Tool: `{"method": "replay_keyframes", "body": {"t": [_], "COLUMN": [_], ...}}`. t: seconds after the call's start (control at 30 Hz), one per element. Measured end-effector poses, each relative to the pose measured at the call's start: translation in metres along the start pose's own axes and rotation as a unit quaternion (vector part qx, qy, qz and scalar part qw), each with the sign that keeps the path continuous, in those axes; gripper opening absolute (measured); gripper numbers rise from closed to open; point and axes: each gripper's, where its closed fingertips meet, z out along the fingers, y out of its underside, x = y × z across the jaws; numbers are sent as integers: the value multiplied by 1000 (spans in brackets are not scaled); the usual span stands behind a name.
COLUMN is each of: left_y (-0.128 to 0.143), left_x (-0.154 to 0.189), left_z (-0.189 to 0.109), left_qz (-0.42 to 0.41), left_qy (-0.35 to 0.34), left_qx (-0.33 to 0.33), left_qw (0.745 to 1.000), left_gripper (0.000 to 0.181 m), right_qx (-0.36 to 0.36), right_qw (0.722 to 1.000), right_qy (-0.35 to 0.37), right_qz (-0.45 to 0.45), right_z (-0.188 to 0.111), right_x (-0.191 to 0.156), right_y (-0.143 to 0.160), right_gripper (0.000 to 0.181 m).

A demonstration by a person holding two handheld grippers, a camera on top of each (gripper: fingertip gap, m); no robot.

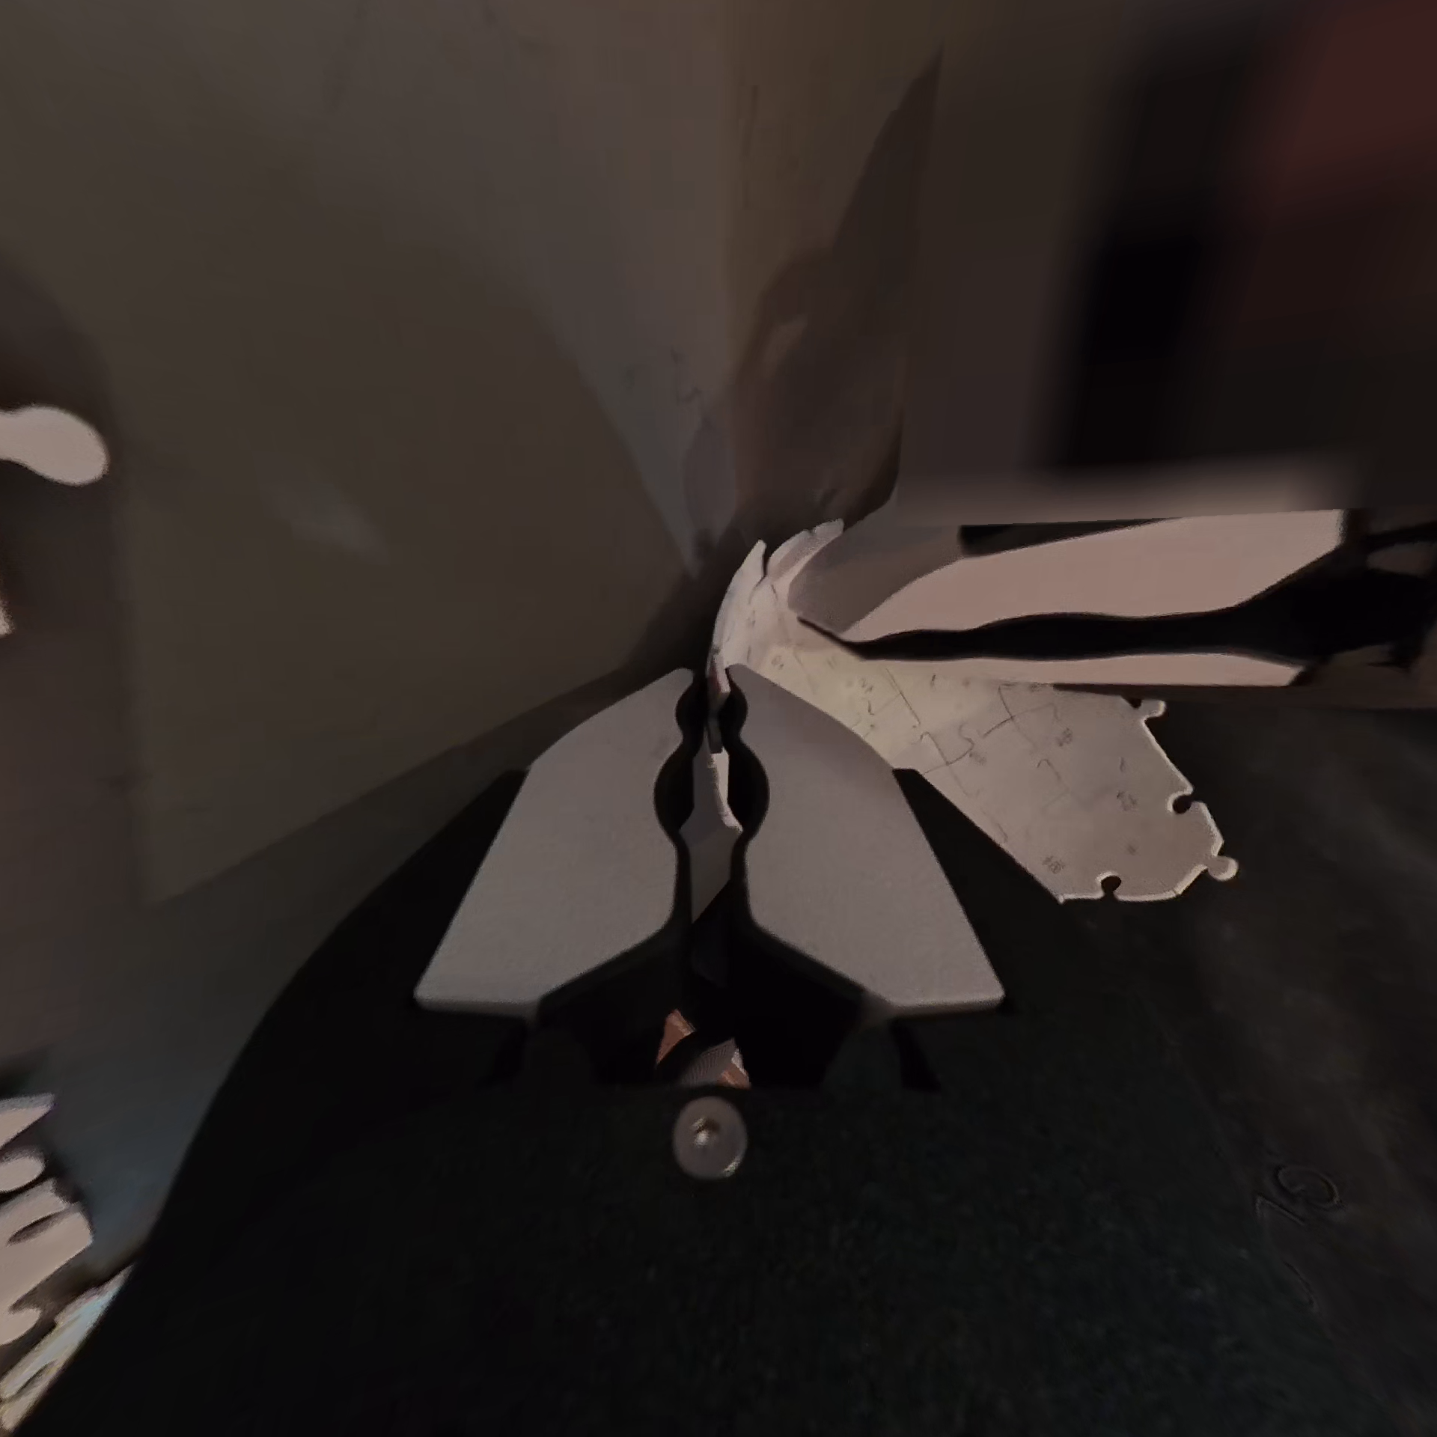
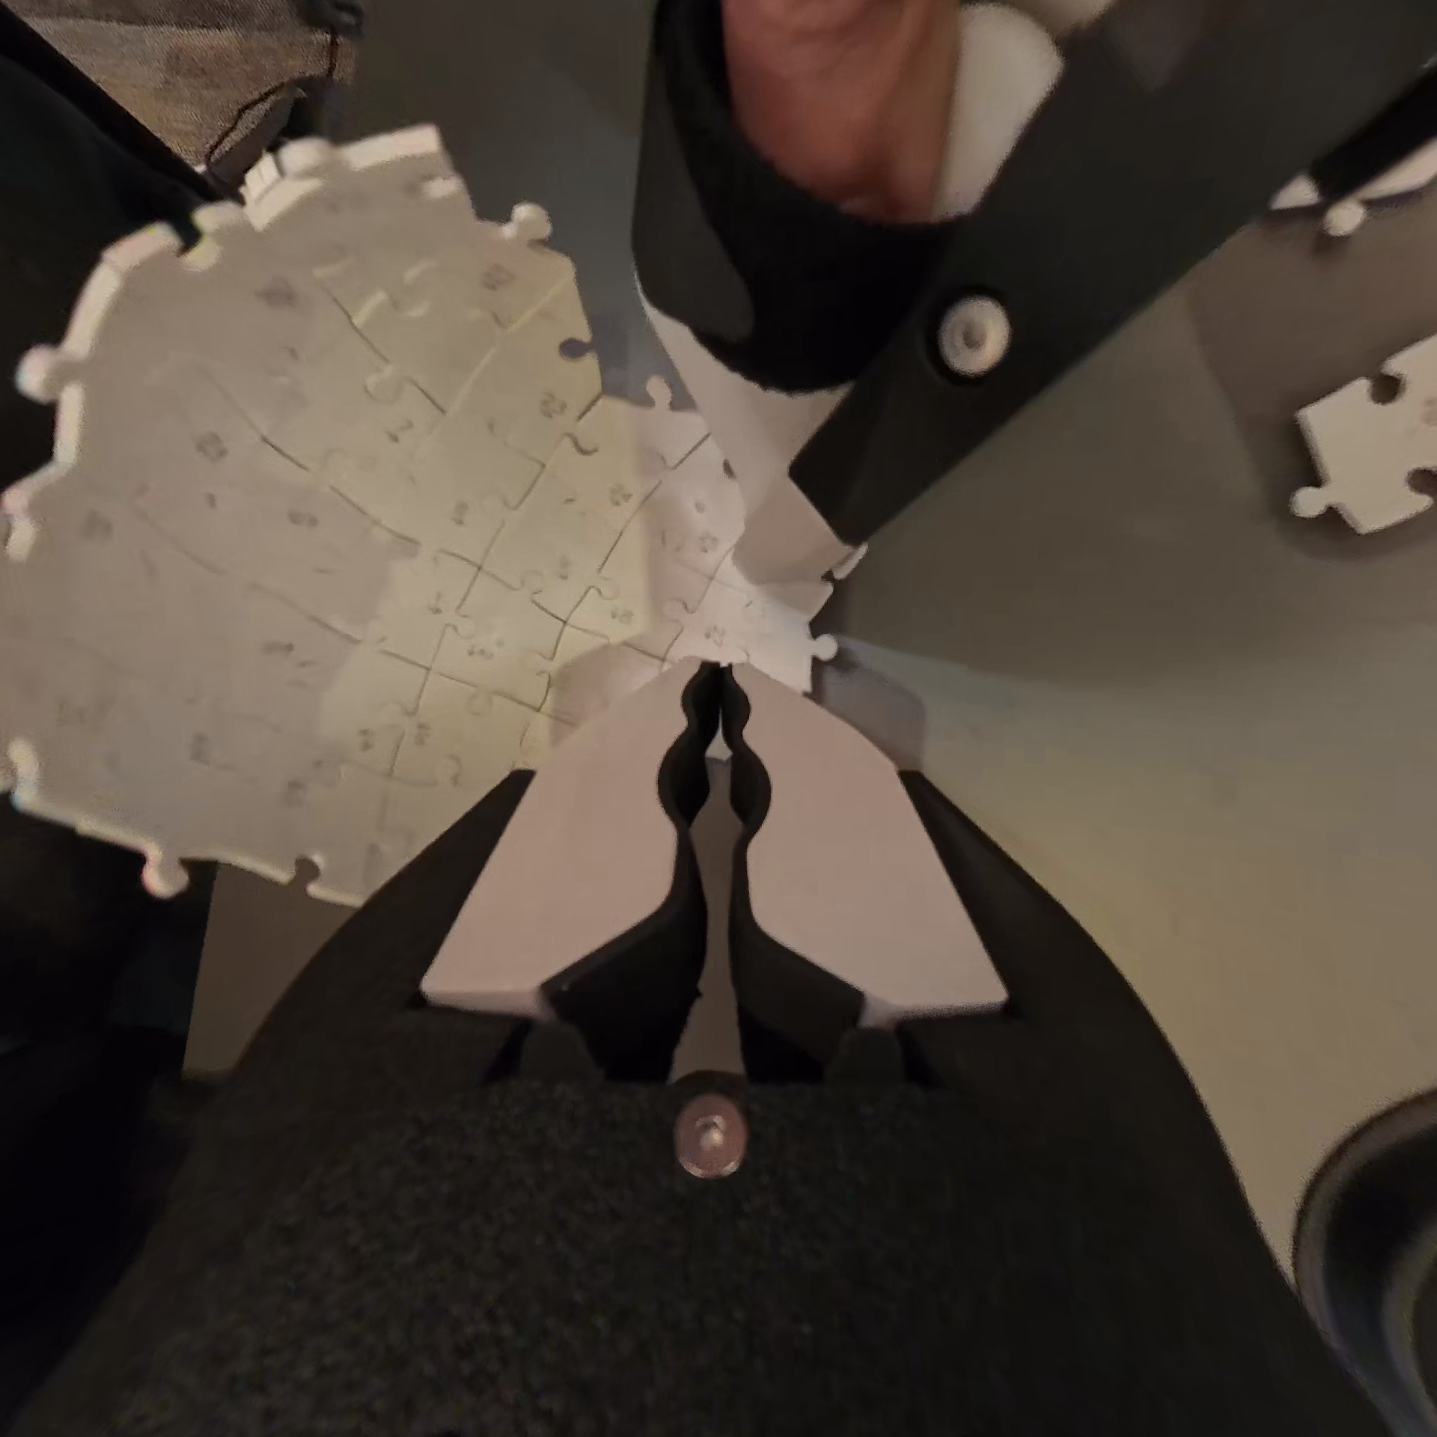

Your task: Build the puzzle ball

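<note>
The puzzle ball is a partly joined, curved white shell of several interlocked pieces (image 2: 311, 505). In the left wrist view it (image 1: 1034, 777) shows edge-on, stretching right from my fingers. My left gripper (image 1: 714, 700) is shut on one rim of the shell, and a sliver of piece shows between its jaws. My right gripper (image 2: 717, 684) is shut on the shell's edge at a knobbed corner. The two grippers meet at nearly the same spot: the right one (image 1: 824, 614) comes in from the right in the left wrist view, and the left one (image 2: 840, 548) comes down from above in the right wrist view.
Loose white pieces lie on the grey table (image 2: 1089, 700): one at the right (image 2: 1368, 459), one at the upper right (image 2: 1345, 206), and blurred ones at the left edge (image 1: 47, 443). A dark round object (image 2: 1384, 1244) sits at the lower right. A hand (image 2: 824, 101) holds the left gripper. My left and right fingertips are right by each other.
</note>
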Motion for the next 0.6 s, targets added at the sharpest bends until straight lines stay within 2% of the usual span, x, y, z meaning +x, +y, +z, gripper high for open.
{"method": "replay_keyframes", "body": {"t": [0.2, 0.53, 0.6], "left_y": [-1, -1, -1], "left_x": [1, 1, 2], "left_z": [1, 1, 1], "left_qz": [0, -7, -3], "left_qy": [1, 8, 3], "left_qx": [0, 7, 11], "left_qw": [1000, 1000, 1000], "left_gripper": [2, 2, 2], "right_qx": [-17, 7, 30], "right_qw": [1000, 1000, 1000], "right_qy": [5, 1, -2], "right_qz": [5, 0, 1], "right_z": [7, 7, 1], "right_x": [4, 4, 3], "right_y": [3, 3, 1], "right_gripper": [0, 0, 0]}}
